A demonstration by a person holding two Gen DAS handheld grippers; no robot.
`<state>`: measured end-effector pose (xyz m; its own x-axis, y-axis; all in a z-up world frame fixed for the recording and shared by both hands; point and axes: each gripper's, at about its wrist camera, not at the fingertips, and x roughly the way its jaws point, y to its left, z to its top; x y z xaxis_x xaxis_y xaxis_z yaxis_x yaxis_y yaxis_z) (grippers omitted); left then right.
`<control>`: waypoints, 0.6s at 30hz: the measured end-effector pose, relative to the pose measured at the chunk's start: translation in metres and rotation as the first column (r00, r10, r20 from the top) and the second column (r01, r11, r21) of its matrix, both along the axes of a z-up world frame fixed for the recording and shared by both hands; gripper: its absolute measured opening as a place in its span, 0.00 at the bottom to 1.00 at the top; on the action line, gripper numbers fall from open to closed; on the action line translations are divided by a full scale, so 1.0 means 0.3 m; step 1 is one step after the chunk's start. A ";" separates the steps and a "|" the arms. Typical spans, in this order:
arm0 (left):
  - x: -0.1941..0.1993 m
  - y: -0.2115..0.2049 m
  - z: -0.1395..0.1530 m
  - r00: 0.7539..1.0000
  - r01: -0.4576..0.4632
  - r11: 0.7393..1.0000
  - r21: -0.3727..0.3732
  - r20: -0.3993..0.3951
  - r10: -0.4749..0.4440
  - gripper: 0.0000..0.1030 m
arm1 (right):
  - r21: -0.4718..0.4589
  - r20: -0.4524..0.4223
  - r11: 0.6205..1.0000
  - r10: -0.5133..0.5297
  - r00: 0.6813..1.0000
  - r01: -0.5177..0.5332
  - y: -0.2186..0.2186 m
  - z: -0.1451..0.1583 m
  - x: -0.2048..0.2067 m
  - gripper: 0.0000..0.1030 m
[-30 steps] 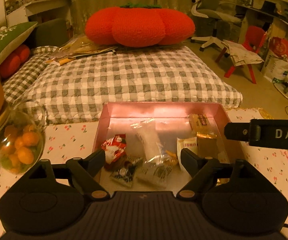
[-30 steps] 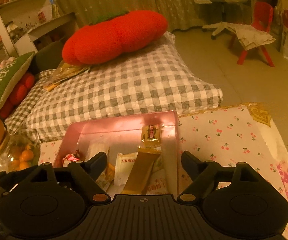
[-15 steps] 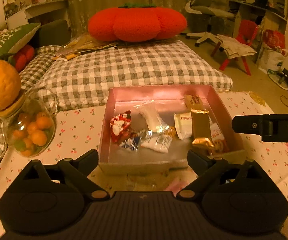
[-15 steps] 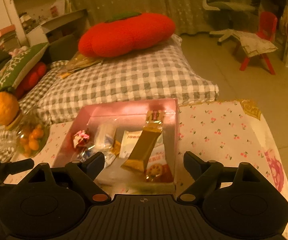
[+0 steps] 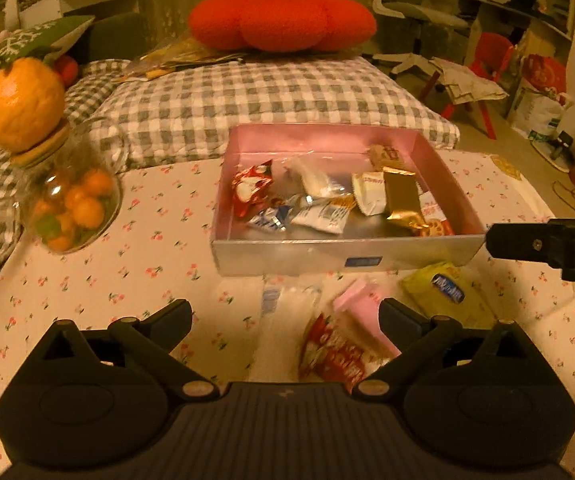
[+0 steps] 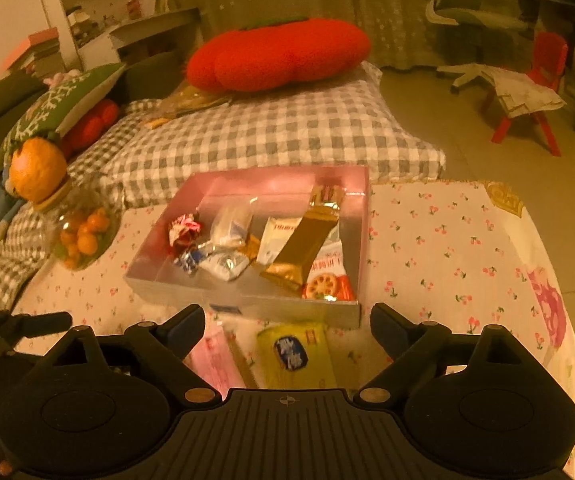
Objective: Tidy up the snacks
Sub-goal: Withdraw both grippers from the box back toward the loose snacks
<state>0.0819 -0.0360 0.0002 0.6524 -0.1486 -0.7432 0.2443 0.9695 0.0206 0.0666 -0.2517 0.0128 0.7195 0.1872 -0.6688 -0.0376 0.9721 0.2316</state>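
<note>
The box (image 5: 339, 258) is sitting mid-bench (image 5: 159, 264), already holding what I am counting as roughly eight snacks, the gold bar (image 5: 401, 200) lying across the pile. Four packets are waiting just in front of it: a clear one (image 5: 287, 300), a pink one (image 5: 361, 312), a red one (image 5: 335, 354) and a yellow one (image 6: 299, 354). The loading looks about two-thirds done.

Both claws are opening with nothing between the pads. The left claw (image 5: 285, 316) is hanging over the red and pink packets, the right claw (image 6: 287, 320) over the yellow. Next, each is needing to drop and pinch a thin, slippery wrapper without dragging its neighbour. One jar (image 5: 67, 204) of oranges is standing well left.
</note>
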 end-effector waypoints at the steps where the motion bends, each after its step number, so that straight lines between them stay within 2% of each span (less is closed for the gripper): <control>1: -0.009 0.009 -0.004 1.000 -0.003 1.000 0.001 0.008 0.003 0.97 | -0.007 0.003 1.000 -0.002 1.000 0.002 0.003 -0.008 -0.009 0.89; 9: -0.043 0.069 -0.012 0.998 -0.031 0.999 -0.007 0.056 0.031 0.98 | -0.034 0.022 0.999 -0.012 1.000 0.013 0.008 -0.070 -0.061 0.89; 13: -0.049 0.097 -0.036 0.998 -0.045 0.998 -0.036 0.034 0.046 0.99 | -0.051 0.046 0.999 -0.010 0.999 0.012 0.006 -0.069 -0.075 0.90; 18: -0.068 0.094 -0.088 1.000 -0.003 1.000 0.002 0.007 0.003 0.99 | -0.045 0.046 0.999 -0.019 0.999 0.021 0.000 -0.083 -0.079 0.94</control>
